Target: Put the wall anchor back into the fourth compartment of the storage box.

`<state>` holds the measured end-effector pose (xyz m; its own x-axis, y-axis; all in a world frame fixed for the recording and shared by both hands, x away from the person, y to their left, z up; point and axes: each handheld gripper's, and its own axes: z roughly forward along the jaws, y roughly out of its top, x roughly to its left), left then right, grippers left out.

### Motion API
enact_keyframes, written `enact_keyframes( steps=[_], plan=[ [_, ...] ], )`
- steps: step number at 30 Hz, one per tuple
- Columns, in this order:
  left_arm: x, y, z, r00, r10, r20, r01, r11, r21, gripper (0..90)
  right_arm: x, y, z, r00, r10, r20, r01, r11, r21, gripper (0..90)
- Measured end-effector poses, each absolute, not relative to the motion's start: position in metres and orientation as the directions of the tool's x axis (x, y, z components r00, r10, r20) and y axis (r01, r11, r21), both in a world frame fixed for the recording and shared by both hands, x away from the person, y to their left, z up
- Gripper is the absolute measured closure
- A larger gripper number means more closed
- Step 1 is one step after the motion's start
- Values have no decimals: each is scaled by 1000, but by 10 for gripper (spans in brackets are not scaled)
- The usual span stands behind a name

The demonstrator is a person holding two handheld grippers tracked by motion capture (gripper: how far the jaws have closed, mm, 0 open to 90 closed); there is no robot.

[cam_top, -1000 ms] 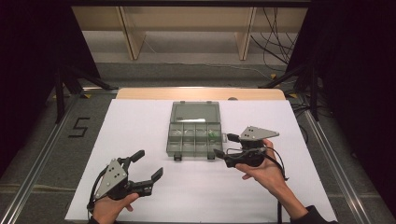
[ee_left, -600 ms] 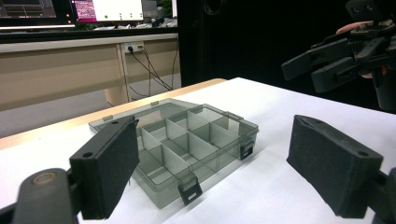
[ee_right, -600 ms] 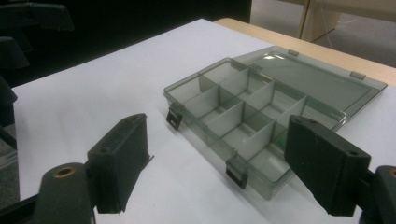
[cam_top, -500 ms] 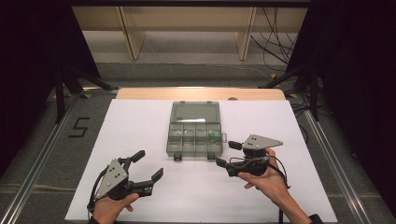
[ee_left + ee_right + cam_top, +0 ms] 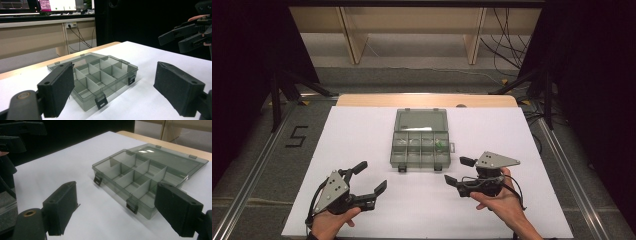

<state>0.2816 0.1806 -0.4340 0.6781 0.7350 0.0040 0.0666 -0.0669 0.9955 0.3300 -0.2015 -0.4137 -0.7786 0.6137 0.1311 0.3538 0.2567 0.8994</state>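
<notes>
One green bit [image 5: 439, 145] in box [image 5: 420, 145] seen from high view; my right hand-held gripper [image 5: 458, 171] pulled back w/ jaws just widening, empty; left [image 5: 371, 176] wide.

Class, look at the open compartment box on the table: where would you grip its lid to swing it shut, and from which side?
Probably the lid's far free edge, reached from beyond the box. The lid lies flat and open behind the tray, hinged along the tray's rear wall, so that edge gives the most leverage. Both open grippers, left and right, sit on the near side.
</notes>
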Motion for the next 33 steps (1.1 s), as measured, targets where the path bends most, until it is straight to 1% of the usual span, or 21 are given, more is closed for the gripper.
enact_keyframes(
  steps=[18, 30, 33],
  plan=[
    [281, 180, -435, 680, 733, 1, 72, -68, 995, 158, 317, -212, -417, -770, 622, 138, 365, 252, 896, 187],
    [281, 180, -434, 680, 733, 1, 72, -68, 995, 158, 314, -213, -421, -771, 621, 141, 365, 250, 897, 187],
    [281, 180, -434, 680, 733, 2, 71, -69, 995, 158, 314, -213, -420, -767, 627, 133, 370, 264, 891, 187]
  ],
)
